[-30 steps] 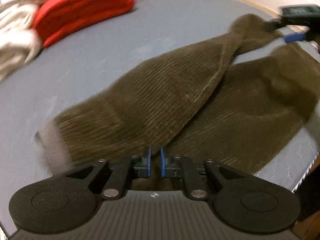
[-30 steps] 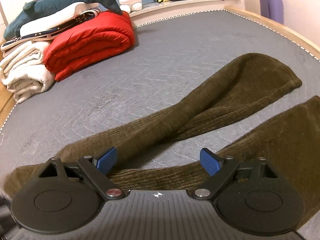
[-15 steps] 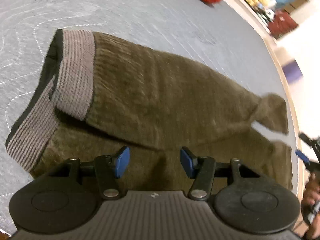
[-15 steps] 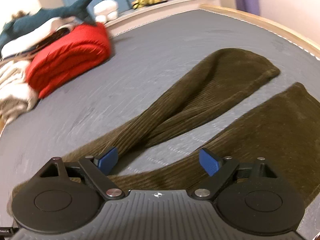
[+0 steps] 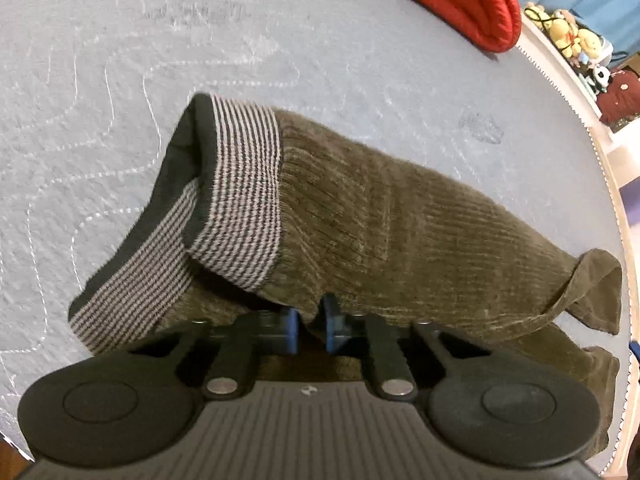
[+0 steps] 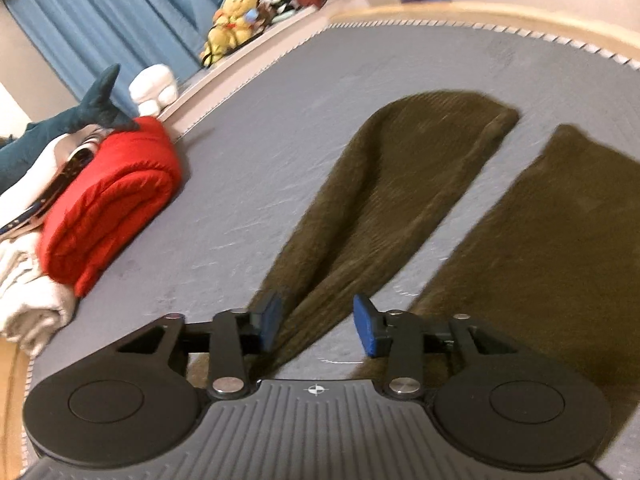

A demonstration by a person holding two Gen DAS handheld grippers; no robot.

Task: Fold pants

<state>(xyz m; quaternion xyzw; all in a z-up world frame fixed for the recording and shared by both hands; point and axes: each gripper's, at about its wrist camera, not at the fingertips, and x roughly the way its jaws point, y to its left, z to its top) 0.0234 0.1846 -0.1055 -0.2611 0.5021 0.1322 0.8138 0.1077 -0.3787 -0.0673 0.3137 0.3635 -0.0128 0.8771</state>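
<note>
Olive corduroy pants [image 5: 400, 220] lie on a grey quilted mattress [image 5: 120, 60]. Their striped grey waistband [image 5: 240, 200] is at the left in the left wrist view, with the upper half doubled over the lower. My left gripper [image 5: 311, 326] is shut on the near edge of the pants fabric. In the right wrist view both legs spread apart: the left leg [image 6: 380, 200] and the right leg [image 6: 540, 248]. My right gripper [image 6: 320, 324] is open, its fingers astride the near end of the left leg.
A rolled red quilt [image 6: 108, 204] lies at the mattress's left with white folded bedding [image 6: 24, 300] and a plush shark [image 6: 80, 116]. Stuffed toys [image 6: 236, 20] sit on a ledge by blue curtains. The wooden bed frame [image 6: 480, 12] rims the far side.
My left gripper was open half a second ago and has now closed on the pants edge. My right gripper stayed open and swung, bringing both legs into view ahead.
</note>
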